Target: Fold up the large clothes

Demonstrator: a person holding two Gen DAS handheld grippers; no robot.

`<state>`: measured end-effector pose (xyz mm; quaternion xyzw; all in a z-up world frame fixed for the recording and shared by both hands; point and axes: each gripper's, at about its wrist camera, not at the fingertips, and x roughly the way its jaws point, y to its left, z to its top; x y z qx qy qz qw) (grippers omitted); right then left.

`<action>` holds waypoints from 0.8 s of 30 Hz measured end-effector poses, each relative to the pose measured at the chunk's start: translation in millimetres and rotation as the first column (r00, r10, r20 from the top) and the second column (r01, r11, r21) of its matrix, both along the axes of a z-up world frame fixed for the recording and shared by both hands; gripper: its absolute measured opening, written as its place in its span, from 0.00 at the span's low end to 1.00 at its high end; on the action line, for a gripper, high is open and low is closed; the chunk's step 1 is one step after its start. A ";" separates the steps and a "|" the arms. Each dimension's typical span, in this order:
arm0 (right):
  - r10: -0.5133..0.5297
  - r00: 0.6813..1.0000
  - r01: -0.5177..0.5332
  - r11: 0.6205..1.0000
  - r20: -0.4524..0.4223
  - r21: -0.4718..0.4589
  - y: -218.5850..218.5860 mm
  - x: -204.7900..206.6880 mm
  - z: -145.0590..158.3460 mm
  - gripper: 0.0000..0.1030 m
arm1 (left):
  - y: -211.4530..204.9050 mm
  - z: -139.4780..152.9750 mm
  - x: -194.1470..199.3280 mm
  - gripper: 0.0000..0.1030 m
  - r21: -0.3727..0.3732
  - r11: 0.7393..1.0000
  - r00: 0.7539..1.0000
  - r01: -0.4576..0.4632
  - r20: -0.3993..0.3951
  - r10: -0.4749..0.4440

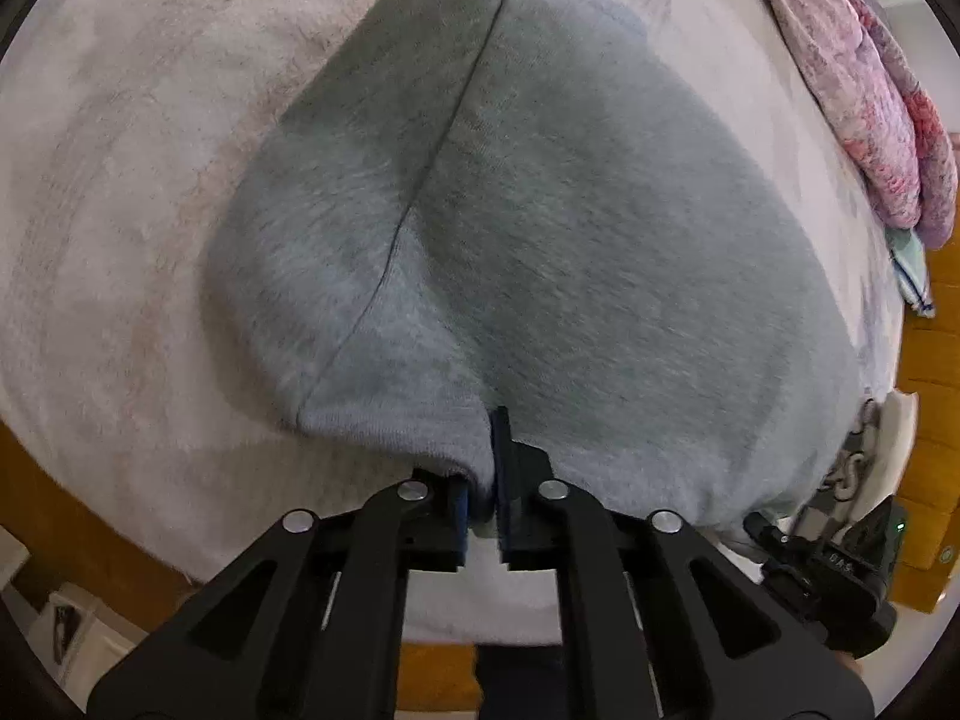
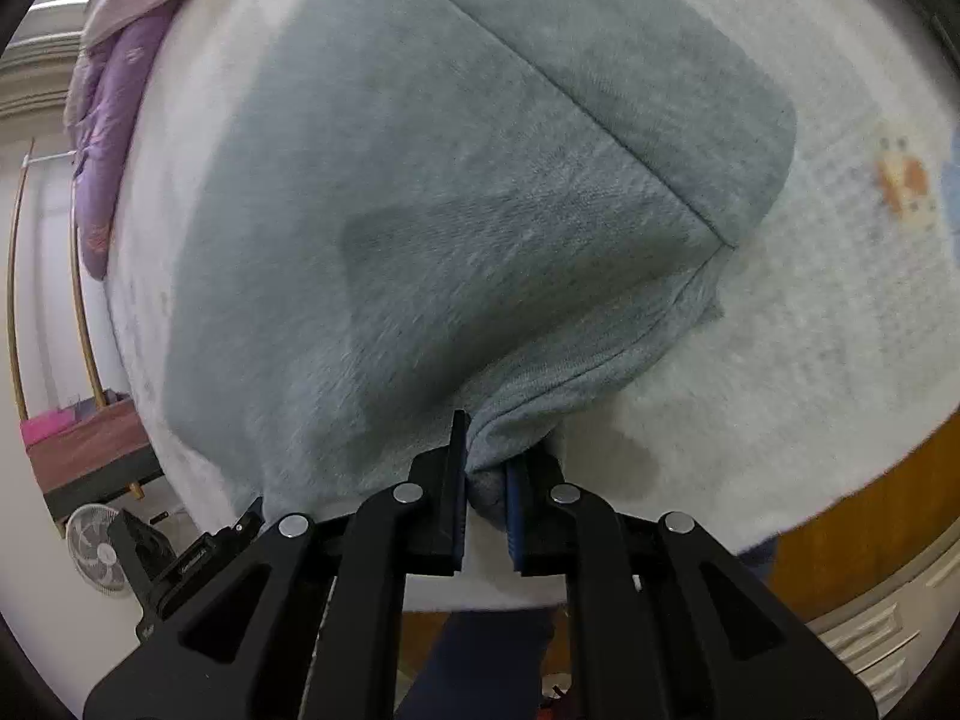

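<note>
Both my grippers pinch the near hem of the grey sweatshirt [image 1: 540,252]: my left gripper [image 1: 480,480] and right gripper [image 2: 486,480] each clamp bunched fabric. It lies folded on the pale blanket [image 1: 150,180], one seam running diagonally; its weave looks slightly motion-blurred.

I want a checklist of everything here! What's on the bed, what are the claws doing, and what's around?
Surface: pale fuzzy bed cover, with orange and blue patches at its far right.
Job's things: grey sweatshirt, partly folded, lying on the cover.
Clutter: pink-purple quilt bunched at the bed's far edge.
Grippers: left gripper and right gripper each have their jaws clamped on the sweatshirt's near edge.
Cables: nothing seen.
Surroundings: wooden bed frame, floor fan, a low bench with a pink mat.
</note>
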<state>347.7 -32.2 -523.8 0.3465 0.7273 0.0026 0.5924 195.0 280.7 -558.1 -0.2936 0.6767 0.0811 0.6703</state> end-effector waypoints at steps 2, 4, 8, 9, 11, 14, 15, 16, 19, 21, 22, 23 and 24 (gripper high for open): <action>0.014 1.000 -0.014 1.000 -0.007 -0.003 3.8 1.8 -3.5 0.12 | 1.2 -5.9 1.9 0.15 0.000 1.000 1.000 -0.002 -0.008 0.002; 0.029 1.000 -0.029 1.000 -0.010 -0.001 4.8 4.3 -0.2 0.12 | 3.3 -8.8 3.6 0.18 -0.014 1.000 1.000 -0.012 -0.025 0.012; 0.085 0.996 -0.085 0.996 -0.033 0.012 1.8 9.0 21.1 0.24 | 13.6 3.0 -6.0 0.44 -0.032 0.999 0.998 -0.031 -0.059 0.030; 0.103 0.994 -0.103 0.995 -0.037 0.005 -1.9 8.9 26.2 0.31 | 15.8 8.4 -8.9 0.53 -0.028 0.999 0.998 -0.028 -0.061 0.027; 0.175 0.984 -0.176 0.983 -0.031 -0.047 -3.5 14.1 45.6 0.35 | 21.4 24.2 -15.1 0.54 -0.017 1.000 0.998 -0.016 -0.054 0.015; 0.247 0.969 -0.248 0.964 -0.017 -0.093 -3.4 22.9 69.6 0.35 | 27.4 47.4 -18.3 0.54 0.008 1.000 0.999 -0.028 -0.042 0.029; 0.262 0.965 -0.260 0.960 0.002 -0.100 -3.8 27.0 77.1 0.35 | 28.5 59.0 -15.0 0.54 0.009 0.999 0.999 -0.036 -0.017 0.036; 0.273 0.961 -0.268 0.958 0.041 -0.098 -0.6 35.8 86.6 0.35 | 29.4 67.9 -9.4 0.54 0.011 0.999 0.999 -0.035 0.006 0.035; 0.334 0.929 -0.306 0.935 0.160 -0.180 12.3 69.3 105.5 0.12 | 30.3 77.8 19.9 0.54 0.032 0.999 0.996 0.007 0.092 -0.010; 0.373 0.902 -0.320 0.915 0.215 -0.244 21.7 97.8 106.9 0.05 | 31.6 72.1 48.3 0.54 0.098 0.994 0.990 0.046 0.125 -0.058; 0.379 0.896 -0.318 0.912 0.230 -0.260 24.6 106.1 104.7 0.04 | 32.4 65.5 63.7 0.54 0.110 0.992 0.988 0.066 0.129 -0.080; 0.391 0.888 -0.319 0.903 0.241 -0.289 23.7 114.5 97.8 0.04 | 34.5 57.0 78.5 0.54 0.131 0.988 0.988 0.077 0.125 -0.094; 0.418 0.876 -0.327 0.880 0.239 -0.344 27.5 127.6 88.9 0.04 | 36.2 48.3 90.2 0.54 0.146 0.986 0.988 0.079 0.119 -0.097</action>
